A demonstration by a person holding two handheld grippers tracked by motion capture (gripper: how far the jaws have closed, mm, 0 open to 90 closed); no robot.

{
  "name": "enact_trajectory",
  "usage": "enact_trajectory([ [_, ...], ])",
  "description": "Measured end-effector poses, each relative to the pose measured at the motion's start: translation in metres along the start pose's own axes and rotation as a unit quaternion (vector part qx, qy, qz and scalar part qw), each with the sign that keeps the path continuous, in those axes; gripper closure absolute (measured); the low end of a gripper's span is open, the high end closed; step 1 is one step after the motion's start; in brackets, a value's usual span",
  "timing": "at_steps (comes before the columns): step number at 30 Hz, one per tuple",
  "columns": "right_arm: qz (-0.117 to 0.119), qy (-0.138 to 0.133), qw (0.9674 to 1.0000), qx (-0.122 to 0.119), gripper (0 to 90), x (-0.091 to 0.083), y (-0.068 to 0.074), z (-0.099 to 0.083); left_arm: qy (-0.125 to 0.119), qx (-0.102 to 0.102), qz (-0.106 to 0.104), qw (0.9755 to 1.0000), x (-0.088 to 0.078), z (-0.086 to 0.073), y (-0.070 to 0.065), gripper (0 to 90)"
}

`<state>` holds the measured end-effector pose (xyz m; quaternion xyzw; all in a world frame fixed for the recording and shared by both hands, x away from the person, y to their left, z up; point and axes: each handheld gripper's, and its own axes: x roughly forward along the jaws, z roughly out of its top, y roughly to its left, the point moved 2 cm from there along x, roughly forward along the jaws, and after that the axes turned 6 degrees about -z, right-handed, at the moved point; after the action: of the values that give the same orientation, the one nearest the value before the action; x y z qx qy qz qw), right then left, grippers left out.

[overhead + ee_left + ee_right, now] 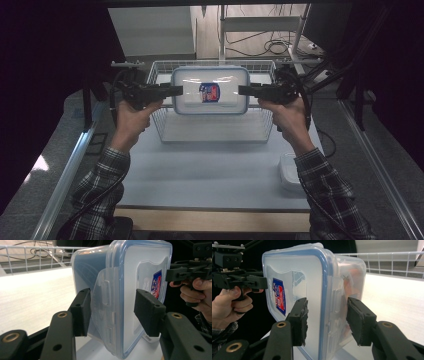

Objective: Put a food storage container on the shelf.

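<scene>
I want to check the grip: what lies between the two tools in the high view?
In the high view, a clear rectangular plastic box with blue-rimmed lid lies between the left tool and the right tool, above the white wire basket.

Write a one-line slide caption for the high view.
Left gripper and right gripper hold a lidded container above a wire basket.

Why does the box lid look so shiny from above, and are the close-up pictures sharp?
High view: ceiling light glares as white streaks on the lidded plastic container, and the room's edges are dark. Left gripper view: the container's latch is crisp, while the table behind is washed out. Right gripper view: the lid sticker is sharp, and the wire basket is softer.
</scene>
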<state>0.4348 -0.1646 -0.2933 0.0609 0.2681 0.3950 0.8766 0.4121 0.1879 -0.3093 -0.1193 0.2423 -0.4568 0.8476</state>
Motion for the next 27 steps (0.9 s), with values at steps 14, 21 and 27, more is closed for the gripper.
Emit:
enact_trajectory([
  [14,-0.012,0.001,0.9997,0.020,51.7,0.017,-0.021,0.013,-0.001,-0.021,-0.001,0.9998,0.019,0.009,0.024,48.4],
  [21,-0.012,0.007,0.9995,0.028,51.1,0.025,-0.031,0.012,0.000,-0.028,0.000,0.9996,0.026,0.009,0.032,48.0],
  [27,-0.014,0.009,0.9996,0.023,50.5,0.027,-0.033,0.015,-0.002,-0.021,0.002,0.9998,0.028,0.011,0.035,47.2],
])
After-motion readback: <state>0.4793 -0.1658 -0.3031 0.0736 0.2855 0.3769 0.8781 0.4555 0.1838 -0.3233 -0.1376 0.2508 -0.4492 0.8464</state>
